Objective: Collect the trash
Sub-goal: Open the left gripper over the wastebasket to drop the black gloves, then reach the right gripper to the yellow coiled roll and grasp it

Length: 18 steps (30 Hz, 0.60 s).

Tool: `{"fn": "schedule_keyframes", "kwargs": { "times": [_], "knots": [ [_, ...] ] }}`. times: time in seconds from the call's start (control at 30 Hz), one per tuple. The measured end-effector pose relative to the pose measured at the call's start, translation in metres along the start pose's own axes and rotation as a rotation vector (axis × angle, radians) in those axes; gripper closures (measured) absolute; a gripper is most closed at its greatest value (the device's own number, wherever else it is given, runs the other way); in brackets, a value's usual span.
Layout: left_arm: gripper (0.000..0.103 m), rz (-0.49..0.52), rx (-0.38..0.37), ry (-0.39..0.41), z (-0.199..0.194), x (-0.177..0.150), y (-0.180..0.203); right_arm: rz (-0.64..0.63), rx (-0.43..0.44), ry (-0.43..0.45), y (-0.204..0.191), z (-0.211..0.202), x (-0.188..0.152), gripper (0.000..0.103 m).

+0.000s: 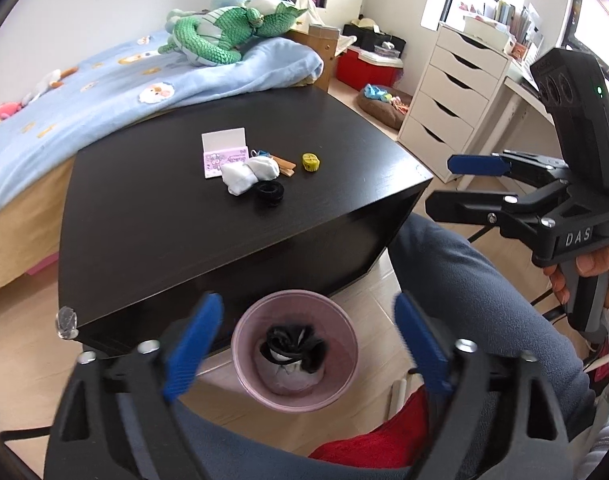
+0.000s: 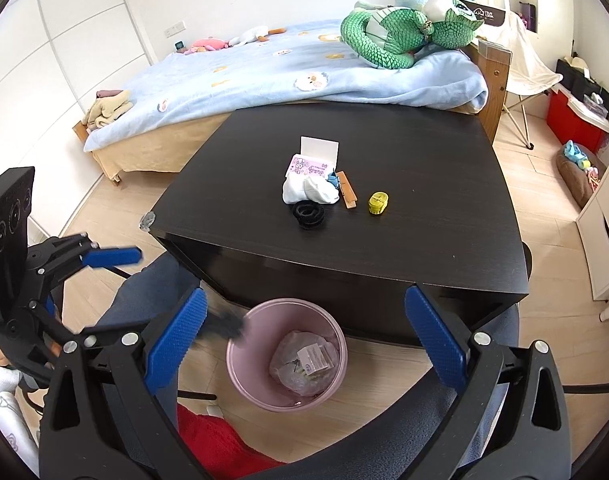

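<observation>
Both claws stood open and empty above the pink bin on the floor, where a dark scrap lay atop the trash already collected. The left claw hung directly over the bin's mouth. The remaining clutter, including a white wad and black ring, lay ahead on the dark surface, roughly equidistant from both, the right claw perhaps better aligned.

The bin is standing on the floor just in front of the bench. On the bench, a cluster is sitting: sock, hair tie in front of it, card box behind it, tape measure to its right. The bed is lying behind the bench.
</observation>
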<state>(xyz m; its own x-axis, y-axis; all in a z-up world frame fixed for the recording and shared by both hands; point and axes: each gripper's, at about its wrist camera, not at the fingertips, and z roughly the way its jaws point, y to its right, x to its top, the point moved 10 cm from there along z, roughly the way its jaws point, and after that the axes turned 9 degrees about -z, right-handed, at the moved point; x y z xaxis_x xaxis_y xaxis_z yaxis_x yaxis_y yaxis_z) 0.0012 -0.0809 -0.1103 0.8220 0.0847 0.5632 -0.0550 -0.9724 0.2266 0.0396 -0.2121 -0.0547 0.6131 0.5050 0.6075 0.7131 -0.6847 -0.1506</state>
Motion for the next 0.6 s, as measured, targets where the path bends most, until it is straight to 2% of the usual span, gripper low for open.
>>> {"fn": "schedule_keyframes", "kwargs": {
  "times": [0.23,0.6],
  "knots": [
    [0.008,-0.053,0.041,0.028,0.0,0.006,-0.016,0.0,-0.003,-0.002,0.0,0.001,-0.001,0.003],
    [0.008,-0.089,0.073,0.057,-0.001,0.01,-0.029,-0.006,-0.004,-0.01,-0.002,0.006,-0.004,0.003]
  ]
}}
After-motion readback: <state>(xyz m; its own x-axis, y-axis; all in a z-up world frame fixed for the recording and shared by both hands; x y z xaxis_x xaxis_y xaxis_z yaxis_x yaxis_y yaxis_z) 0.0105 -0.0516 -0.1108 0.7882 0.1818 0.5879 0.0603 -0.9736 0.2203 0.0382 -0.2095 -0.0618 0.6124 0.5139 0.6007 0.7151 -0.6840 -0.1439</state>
